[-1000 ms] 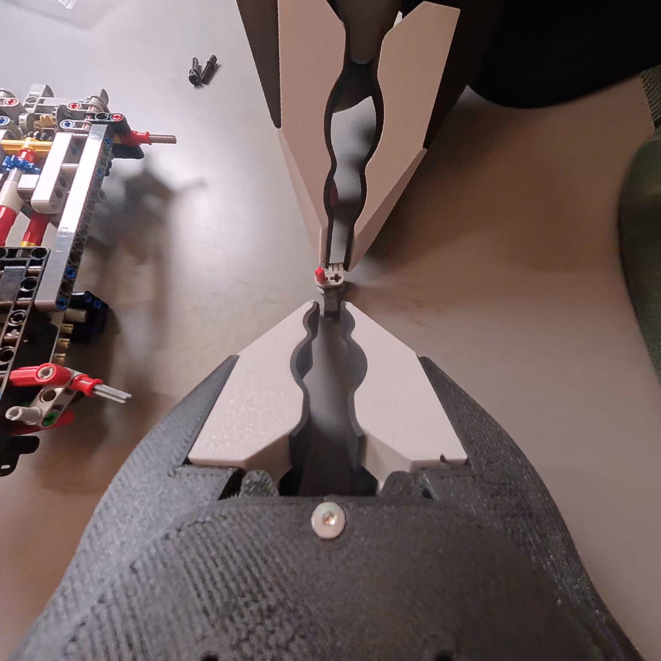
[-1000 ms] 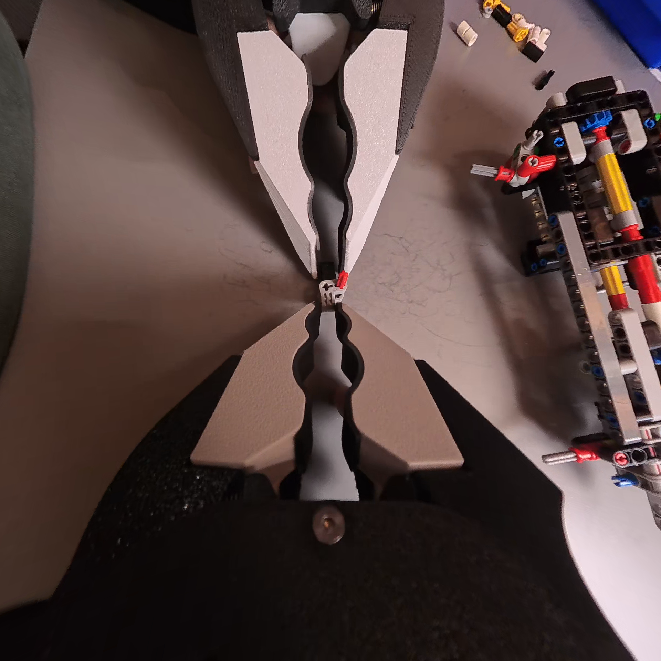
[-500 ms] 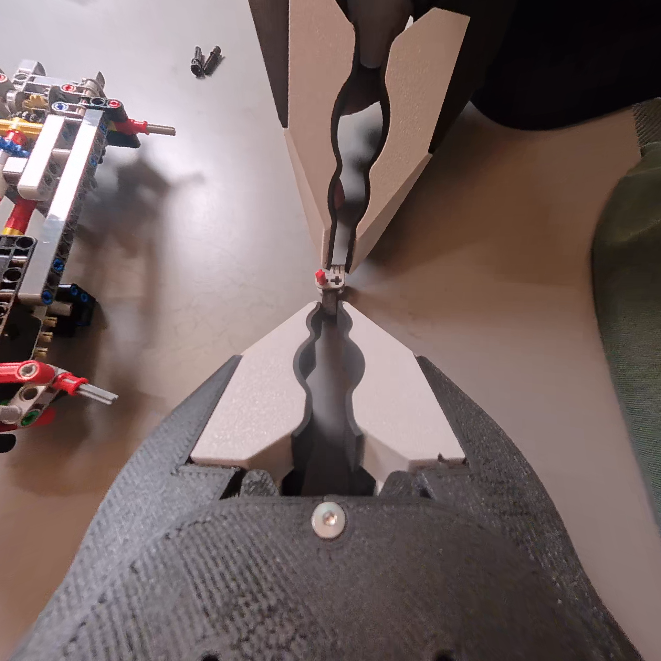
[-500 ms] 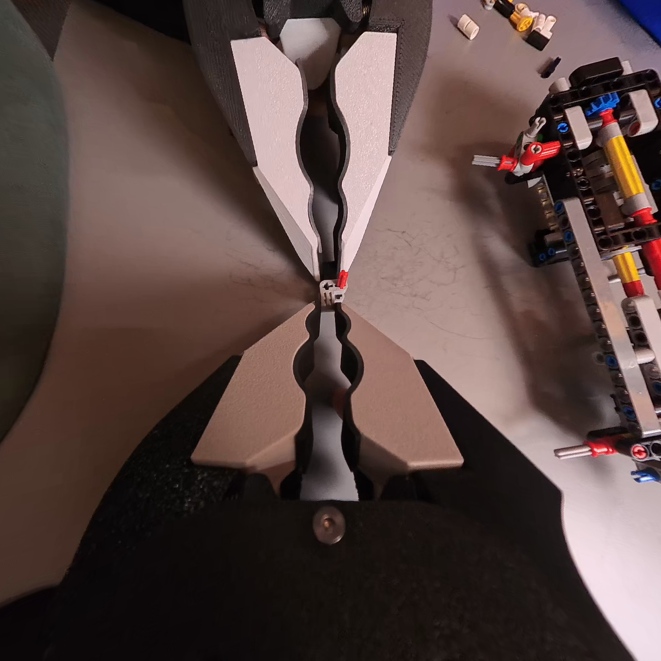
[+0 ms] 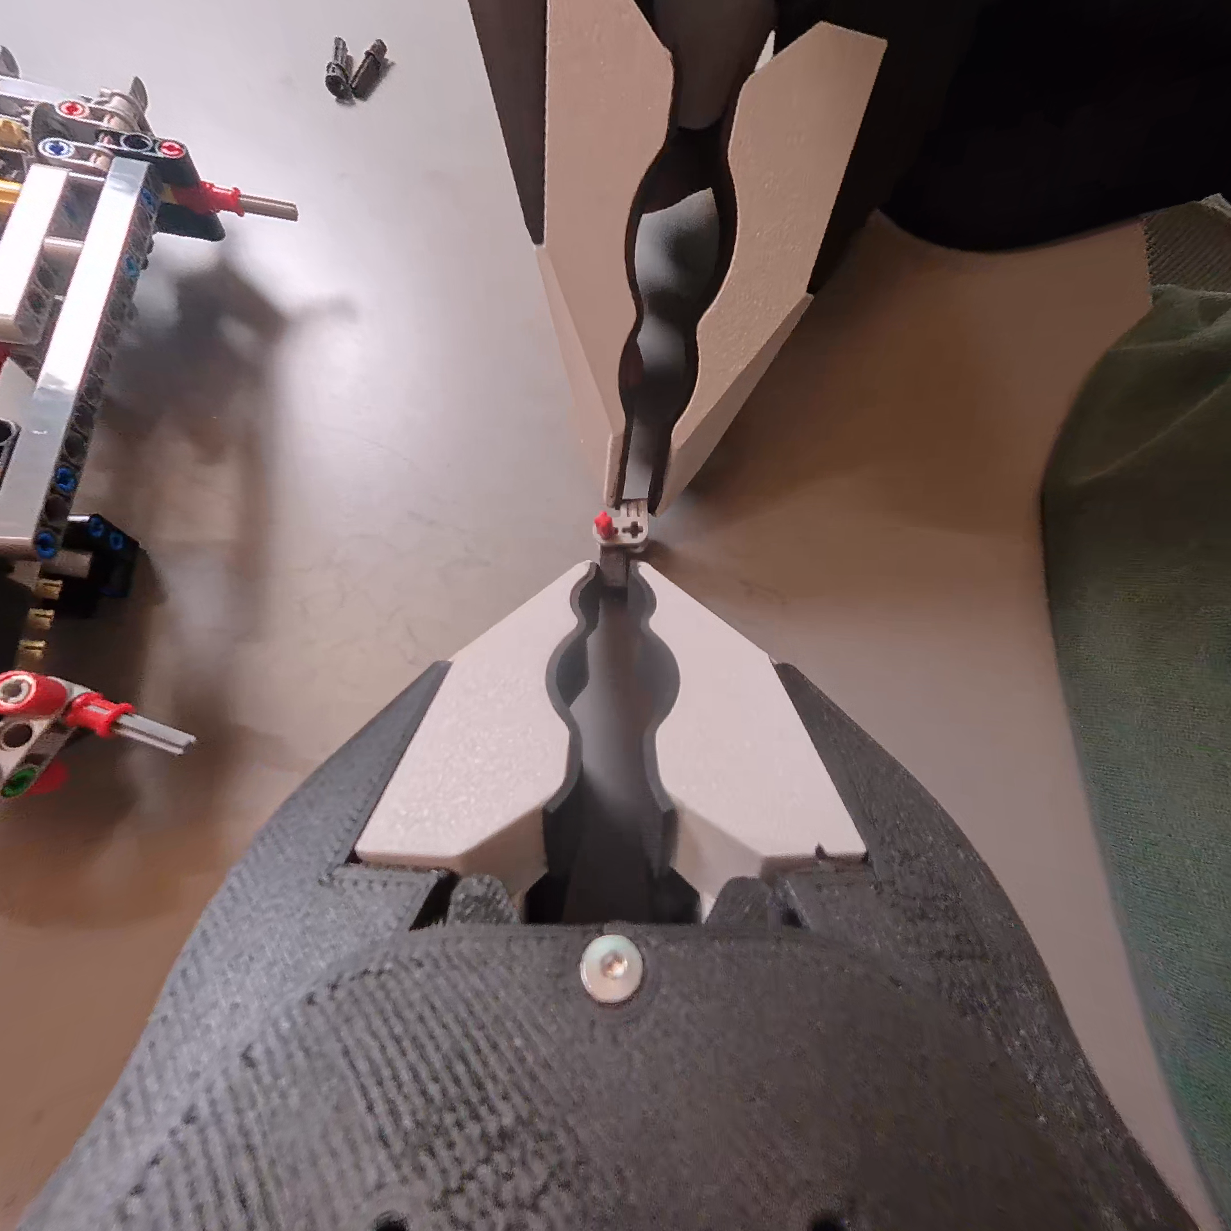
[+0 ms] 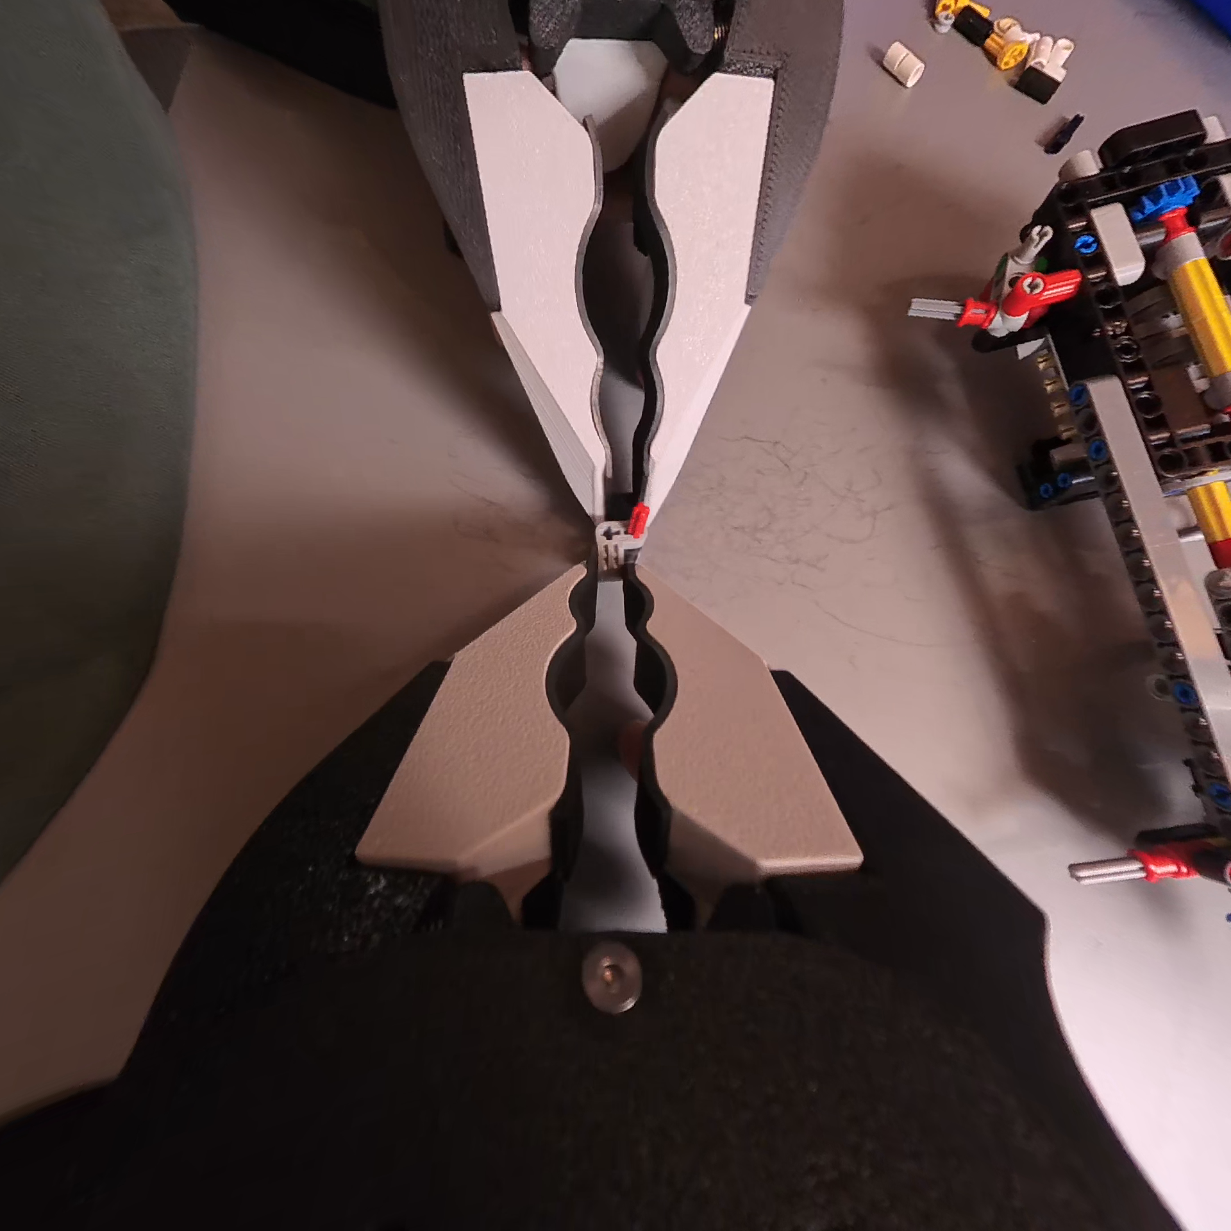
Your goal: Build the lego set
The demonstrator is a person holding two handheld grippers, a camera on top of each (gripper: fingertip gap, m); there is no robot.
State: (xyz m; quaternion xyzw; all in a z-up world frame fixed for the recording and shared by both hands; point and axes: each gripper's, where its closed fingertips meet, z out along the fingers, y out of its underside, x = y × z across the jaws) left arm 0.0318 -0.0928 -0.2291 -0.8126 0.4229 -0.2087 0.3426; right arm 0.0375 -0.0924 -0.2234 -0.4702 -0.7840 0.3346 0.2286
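Note:
My left gripper (image 5: 616, 576) is shut on a small black piece (image 5: 614, 573). That piece joins a grey cross-hole connector (image 5: 627, 529) with a red pin (image 5: 604, 526) on its side. My right gripper (image 6: 613, 566) is shut on the grey connector (image 6: 613, 541). The two grippers meet tip to tip just above the table. In the right wrist view the left gripper (image 6: 625, 496) comes in from the top, with the red pin (image 6: 639, 519) beside its tips. In the left wrist view the right gripper (image 5: 633, 496) comes in from the top. The half-built lego model (image 5: 60, 346) lies at the left.
The model (image 6: 1146, 466) runs along the right edge of the right wrist view. Loose small pieces (image 6: 999, 40), a white cylinder (image 6: 902, 63) and two black pins (image 5: 356, 66) lie far back. Green fabric (image 5: 1146, 599) borders the table beside the grippers. My two grippers' fingertips are within a few centimetres of each other. From either gripper's tips it is about 25 centimeters to the white cylinder (image 6: 902, 63).
Both grippers stay shut tip to tip on the small assembly. They have drifted slightly away from the model, which slides toward the frame edges.

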